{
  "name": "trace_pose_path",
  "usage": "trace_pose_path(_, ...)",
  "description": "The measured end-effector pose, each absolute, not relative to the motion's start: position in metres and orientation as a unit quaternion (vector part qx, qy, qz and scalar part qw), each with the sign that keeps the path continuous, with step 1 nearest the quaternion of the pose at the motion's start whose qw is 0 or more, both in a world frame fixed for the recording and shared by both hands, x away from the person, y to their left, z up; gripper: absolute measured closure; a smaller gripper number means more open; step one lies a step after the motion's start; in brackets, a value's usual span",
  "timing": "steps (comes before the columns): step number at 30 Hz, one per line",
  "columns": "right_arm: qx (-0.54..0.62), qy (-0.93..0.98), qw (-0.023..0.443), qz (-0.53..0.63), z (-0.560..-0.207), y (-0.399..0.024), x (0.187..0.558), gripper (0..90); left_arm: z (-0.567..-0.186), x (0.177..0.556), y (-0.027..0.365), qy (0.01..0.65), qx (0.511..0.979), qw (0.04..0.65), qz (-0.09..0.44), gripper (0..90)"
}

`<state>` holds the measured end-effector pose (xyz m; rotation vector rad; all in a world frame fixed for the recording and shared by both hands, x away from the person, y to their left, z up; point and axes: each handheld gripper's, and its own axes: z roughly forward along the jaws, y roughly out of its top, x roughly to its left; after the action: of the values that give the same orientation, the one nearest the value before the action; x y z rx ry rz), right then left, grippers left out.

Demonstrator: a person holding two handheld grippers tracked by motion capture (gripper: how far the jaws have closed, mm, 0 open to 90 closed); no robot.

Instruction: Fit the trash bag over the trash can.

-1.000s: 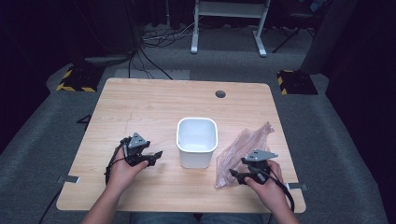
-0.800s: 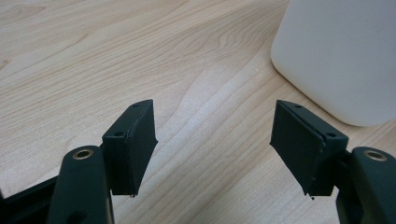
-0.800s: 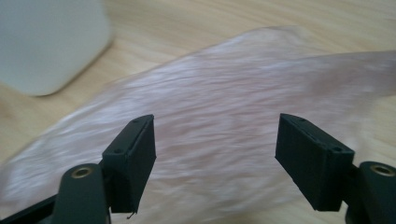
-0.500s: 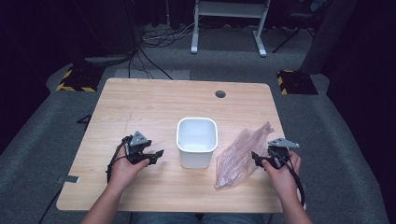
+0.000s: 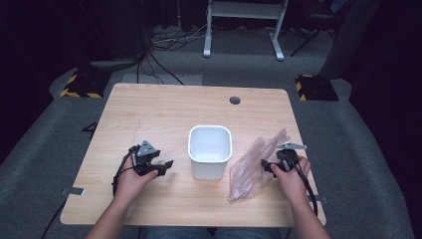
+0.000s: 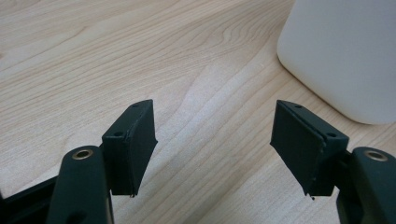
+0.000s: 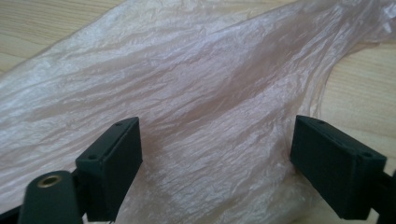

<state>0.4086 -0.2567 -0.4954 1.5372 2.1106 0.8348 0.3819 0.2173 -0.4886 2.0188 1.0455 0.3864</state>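
Plastic bag (image 5: pixel 254 167), right tongs (image 5: pixel 268 166) shifted, opened wider

One camera looks down from high up on the whole pale wooden worktop (image 5: pixel 164 114). Two ride low on the tongs, very close: one sees the white plastic tub (image 6: pixel 345 51), the other the crinkly pink plastic bag (image 7: pixel 196 107). The high camera sees both.

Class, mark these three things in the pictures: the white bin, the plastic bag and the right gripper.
white bin (image 5: pixel 209 167), high view, front wall.
plastic bag (image 7: pixel 201 98), right gripper view, crinkled middle.
right gripper (image 5: pixel 267 167), high view, between its fingertips.
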Motion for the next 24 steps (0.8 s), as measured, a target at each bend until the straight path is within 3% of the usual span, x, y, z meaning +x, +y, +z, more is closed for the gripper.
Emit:
trace_pose_path(3, 0.546, 0.755, 0.211, 0.295, -0.497, -0.255, 0.407, 19.6, -0.489, 0.382, 0.217, 0.416, 0.799, 0.407, 0.152, 30.9)
trace_pose_path(6, 0.541, 0.755, 0.214, 0.303, -0.494, -0.255, 0.405, 43.7, -0.489, 0.382, 0.217, 0.414, 0.801, 0.405, 0.152, 31.0)
trace_pose_path(7, 0.541, 0.755, 0.214, 0.303, -0.494, -0.255, 0.405, 43.7, -0.489, 0.382, 0.217, 0.414, 0.801, 0.405, 0.152, 31.0)
trace_pose_path(8, 0.53, 0.759, 0.215, 0.312, -0.494, -0.254, 0.404, 52.9, -0.489, 0.381, 0.216, 0.413, 0.801, 0.405, 0.153, 31.0)
trace_pose_path(16, 0.516, 0.764, 0.201, 0.33, -0.494, -0.259, 0.402, 87.3, -0.489, 0.381, 0.215, 0.412, 0.8, 0.407, 0.155, 31.1)
trace_pose_path(19, 0.512, 0.763, 0.184, 0.348, -0.492, -0.262, 0.4, 90.0, -0.49, 0.381, 0.217, 0.413, 0.8, 0.407, 0.155, 31.1)
trace_pose_path(24, 0.496, 0.747, 0.208, 0.391, -0.477, -0.263, 0.394, 90.0, -0.489, 0.381, 0.217, 0.413, 0.799, 0.408, 0.158, 31.1)
